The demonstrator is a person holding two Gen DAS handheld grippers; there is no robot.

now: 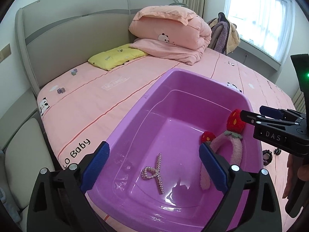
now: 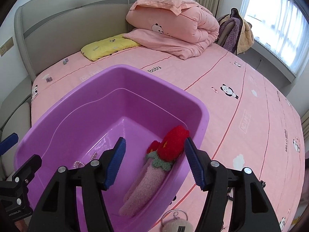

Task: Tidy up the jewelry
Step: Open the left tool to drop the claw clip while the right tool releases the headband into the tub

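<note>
A purple plastic tub point(image 1: 135, 108) point(image 2: 63, 100) sits on the pink bed. In it lie a pearl hair clip point(image 1: 154, 172) point(image 2: 78, 163) and a fuzzy pink headband with red strawberries point(image 1: 234, 121) point(image 2: 171, 145) leaning on the tub's right wall. My left gripper point(image 1: 154, 166) is open and empty above the tub's near edge. My right gripper point(image 2: 154, 160) is open, its blue pads on either side of the headband's strawberry without touching; it also shows in the left wrist view point(image 1: 270, 123).
A dark ring-shaped trinket point(image 1: 267, 155) and a small dark piece point(image 1: 278, 151) lie on the sheet right of the tub. A key ring with a fuzzy charm point(image 2: 175, 222) lies near the tub's front. Folded pink quilt point(image 1: 170, 29) and yellow pillow point(image 1: 115, 56) at the headboard.
</note>
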